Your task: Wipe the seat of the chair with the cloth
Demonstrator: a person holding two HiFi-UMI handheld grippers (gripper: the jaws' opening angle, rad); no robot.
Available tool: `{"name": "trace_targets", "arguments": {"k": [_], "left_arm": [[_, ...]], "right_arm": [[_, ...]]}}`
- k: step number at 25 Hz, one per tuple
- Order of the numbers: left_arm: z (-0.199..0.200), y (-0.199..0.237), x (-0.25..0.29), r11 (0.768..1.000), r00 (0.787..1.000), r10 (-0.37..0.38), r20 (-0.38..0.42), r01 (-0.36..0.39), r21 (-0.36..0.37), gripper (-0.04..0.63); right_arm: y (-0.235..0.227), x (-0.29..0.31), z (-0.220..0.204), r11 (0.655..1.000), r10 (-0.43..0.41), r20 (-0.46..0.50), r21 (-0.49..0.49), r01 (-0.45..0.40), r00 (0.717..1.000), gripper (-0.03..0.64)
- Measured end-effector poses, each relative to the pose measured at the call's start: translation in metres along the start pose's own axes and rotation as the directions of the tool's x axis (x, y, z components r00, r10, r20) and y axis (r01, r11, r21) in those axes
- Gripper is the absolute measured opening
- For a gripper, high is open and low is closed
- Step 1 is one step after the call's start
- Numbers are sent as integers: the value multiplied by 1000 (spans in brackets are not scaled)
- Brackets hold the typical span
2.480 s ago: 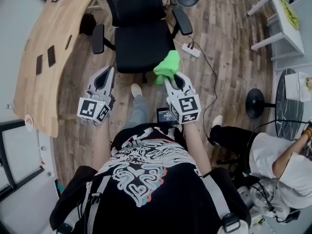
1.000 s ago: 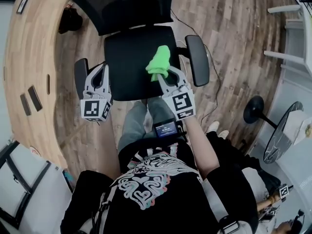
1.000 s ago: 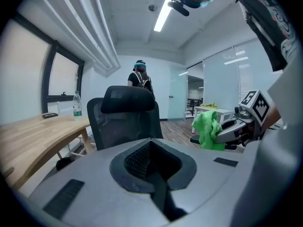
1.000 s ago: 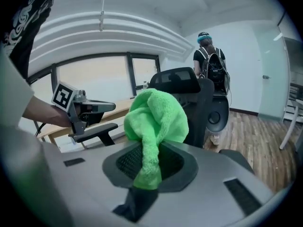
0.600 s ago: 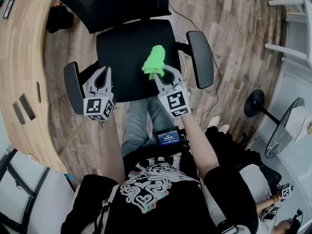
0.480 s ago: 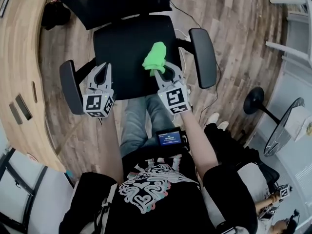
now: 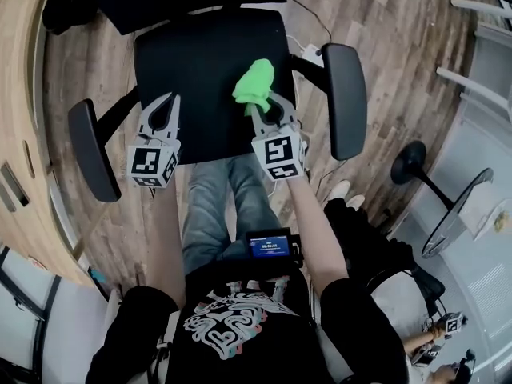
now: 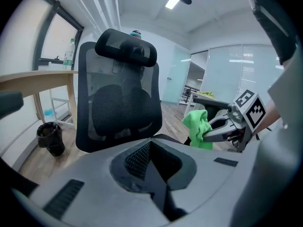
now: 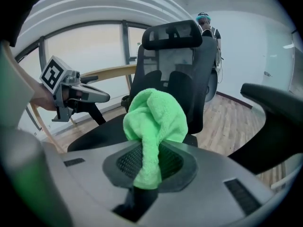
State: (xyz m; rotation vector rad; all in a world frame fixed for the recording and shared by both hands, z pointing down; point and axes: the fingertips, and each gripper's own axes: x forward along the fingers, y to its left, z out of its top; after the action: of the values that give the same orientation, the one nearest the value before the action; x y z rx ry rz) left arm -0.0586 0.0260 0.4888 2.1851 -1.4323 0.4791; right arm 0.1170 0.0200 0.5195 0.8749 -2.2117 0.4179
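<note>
The black office chair's seat [image 7: 204, 62] lies just ahead of me, with its mesh backrest [image 8: 120, 103] beyond. A bright green cloth [image 7: 254, 86] is bunched in my right gripper [image 7: 258, 109], which is shut on it over the seat's right front part. In the right gripper view the cloth [image 9: 156, 119] bulges up out of the right gripper [image 9: 150, 150], above the seat [image 9: 102, 126]. My left gripper [image 7: 164, 101] is shut on nothing over the seat's left front. It shows in the left gripper view [image 8: 151, 143], where the cloth [image 8: 199, 126] is at the right.
Two armrests flank the seat, the left one [image 7: 88, 146] and the right one [image 7: 346, 94]. A curved wooden desk [image 7: 16, 94] runs along the left. A white power strip [image 7: 312, 53] and its cable lie on the floor behind the chair. A round table base [image 7: 412, 162] stands at the right.
Both grippers have moved forward from short of the chair to over the front of its seat. The green cloth has stayed in the right gripper throughout.
</note>
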Motion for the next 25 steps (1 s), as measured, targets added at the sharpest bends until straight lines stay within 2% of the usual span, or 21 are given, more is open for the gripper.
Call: {"name": "trace_targets", "arguments": {"k": [3, 7, 19, 25], "left_arm": [[-18, 3, 10, 1000, 999, -13, -34, 14, 15, 0], [-41, 12, 21, 1000, 998, -8, -69, 7, -9, 0], [-96, 1, 53, 997, 993, -68, -97, 64, -39, 0], [-108, 5, 58, 996, 991, -75, -113, 70, -47, 0]], "right_arm": [[-7, 7, -18, 1000, -11, -30, 17, 11, 1000, 63], [-15, 14, -43, 999, -33, -69, 29, 35, 997, 63], [-25, 45, -100, 995, -68, -149, 64, 78, 987, 63], [-35, 54, -115, 991, -102, -186, 67, 116, 977, 63]]}}
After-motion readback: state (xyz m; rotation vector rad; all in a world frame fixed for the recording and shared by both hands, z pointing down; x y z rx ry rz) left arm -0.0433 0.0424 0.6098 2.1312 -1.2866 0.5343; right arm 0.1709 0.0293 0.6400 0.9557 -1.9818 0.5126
